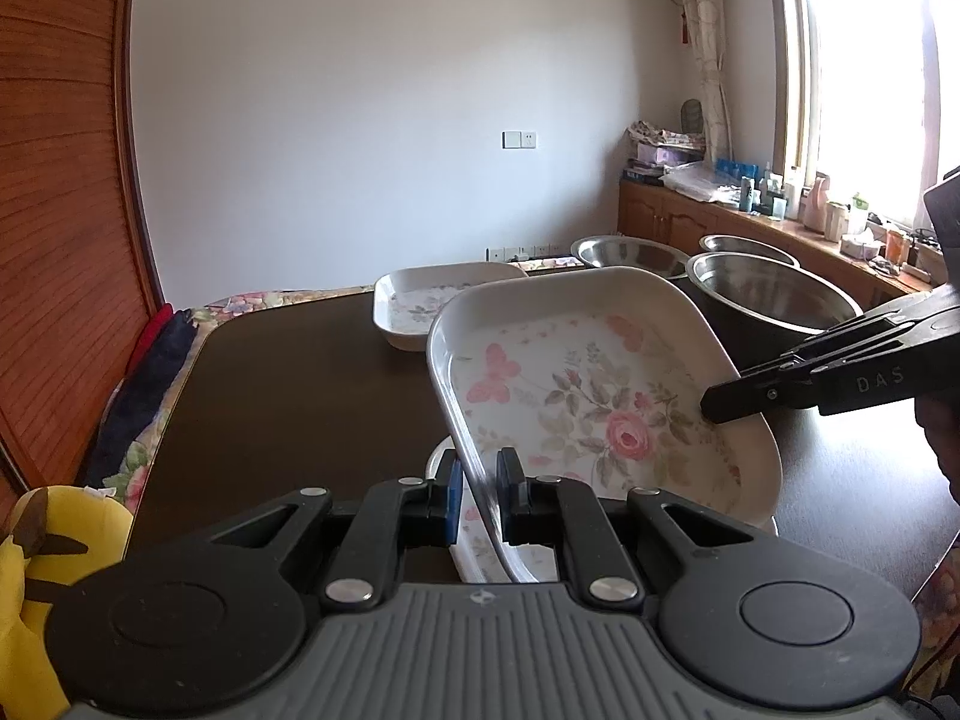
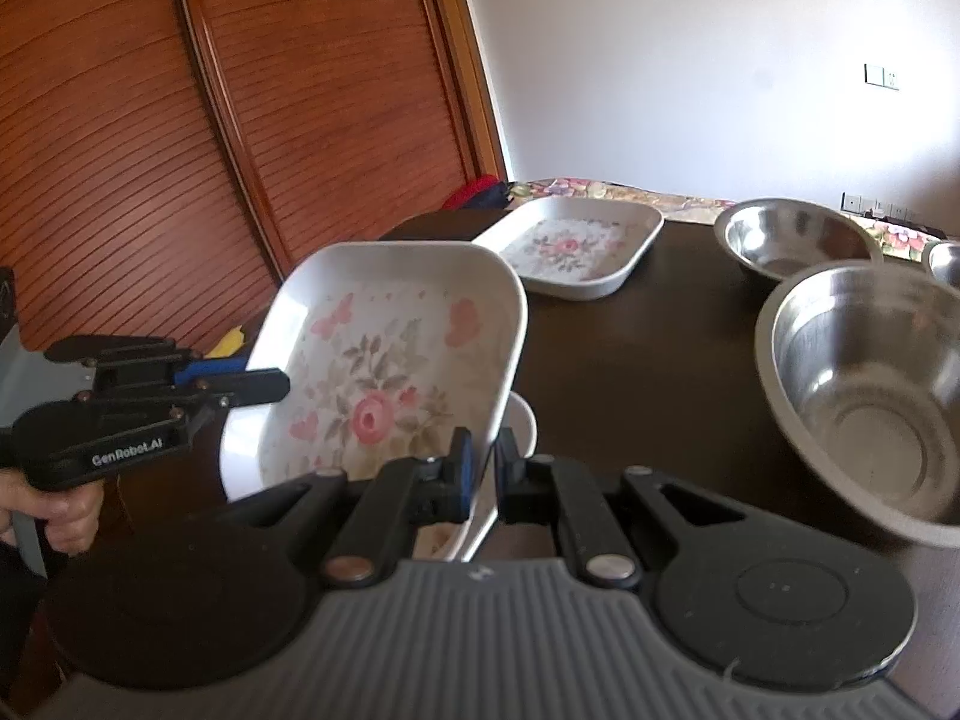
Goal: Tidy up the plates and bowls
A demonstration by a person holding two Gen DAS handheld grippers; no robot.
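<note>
Left wrist view close behind left claw point(image 1: 480, 489), right likewise, sharing floral tray point(image 1: 600, 396), facing table

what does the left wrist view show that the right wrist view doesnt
Only the left wrist view: a window, a cluttered wooden counter and a yellow plush toy.

Only the right wrist view: a hand holding the left gripper, and more of the slatted wooden door.

Both: the floral tray held tilted, each gripper clamped on its rim, with another white dish under it, a second floral tray on the dark table, and steel bowls.
</note>
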